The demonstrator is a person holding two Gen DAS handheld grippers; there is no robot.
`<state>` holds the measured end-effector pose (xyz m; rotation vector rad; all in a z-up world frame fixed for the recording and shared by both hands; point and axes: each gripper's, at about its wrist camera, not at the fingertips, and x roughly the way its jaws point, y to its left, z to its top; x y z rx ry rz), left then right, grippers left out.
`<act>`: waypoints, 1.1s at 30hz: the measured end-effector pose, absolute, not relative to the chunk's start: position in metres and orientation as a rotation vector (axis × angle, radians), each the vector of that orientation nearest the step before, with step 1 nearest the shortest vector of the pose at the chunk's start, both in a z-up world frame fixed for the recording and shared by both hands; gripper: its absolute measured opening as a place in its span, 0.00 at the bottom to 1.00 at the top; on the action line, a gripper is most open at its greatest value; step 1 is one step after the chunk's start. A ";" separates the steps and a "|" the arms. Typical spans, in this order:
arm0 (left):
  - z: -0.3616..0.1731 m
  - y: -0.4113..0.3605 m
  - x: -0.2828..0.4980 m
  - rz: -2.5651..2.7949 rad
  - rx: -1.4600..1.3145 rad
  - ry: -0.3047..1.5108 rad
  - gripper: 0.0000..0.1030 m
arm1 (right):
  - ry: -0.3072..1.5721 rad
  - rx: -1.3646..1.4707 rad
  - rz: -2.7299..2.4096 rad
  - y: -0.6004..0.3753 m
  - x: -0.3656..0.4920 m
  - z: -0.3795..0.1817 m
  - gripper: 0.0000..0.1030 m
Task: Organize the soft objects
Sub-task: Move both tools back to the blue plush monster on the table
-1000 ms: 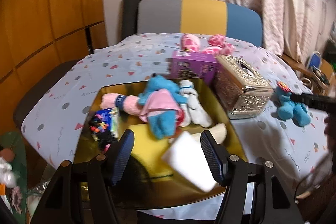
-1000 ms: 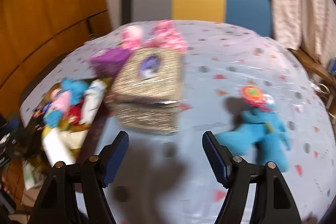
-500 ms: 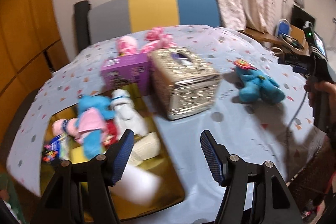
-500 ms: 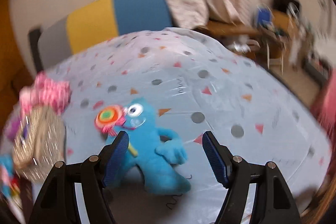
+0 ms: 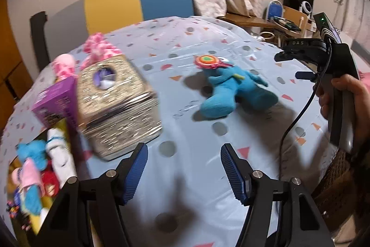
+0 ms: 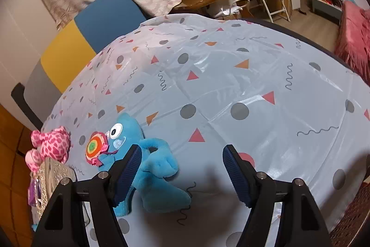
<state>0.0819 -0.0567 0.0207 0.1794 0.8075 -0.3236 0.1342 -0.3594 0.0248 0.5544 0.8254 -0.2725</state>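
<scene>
Blue plush monster [image 6: 148, 168] lies lower left of the right claw [image 6: 181, 169], gaping empty, nearer than the equally open left claw [image 5: 183, 171].

From my left camera I read only "DAS", in pale letters on the black body of my right gripper [image 5: 300, 51]. The print on the purple box [image 5: 57, 105] is too blurred.

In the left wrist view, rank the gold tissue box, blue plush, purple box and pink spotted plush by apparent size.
1. gold tissue box, clearly largest, though also nearest.
2. blue plush.
3. purple box and pink spotted plush: too close to rank; both are partly hidden behind the tissue box, and the frame is blurred.
</scene>
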 end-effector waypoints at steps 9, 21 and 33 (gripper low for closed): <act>0.008 -0.104 0.134 -0.389 0.169 0.851 0.64 | 0.829 0.593 -0.244 -0.361 0.134 0.023 0.72; -0.027 -0.169 0.217 -0.465 0.274 0.893 0.74 | 0.837 0.637 -0.188 -0.360 0.136 0.021 0.72; -0.065 -0.168 0.224 -0.527 0.196 0.971 0.38 | 0.859 0.639 -0.162 -0.356 0.140 0.017 0.72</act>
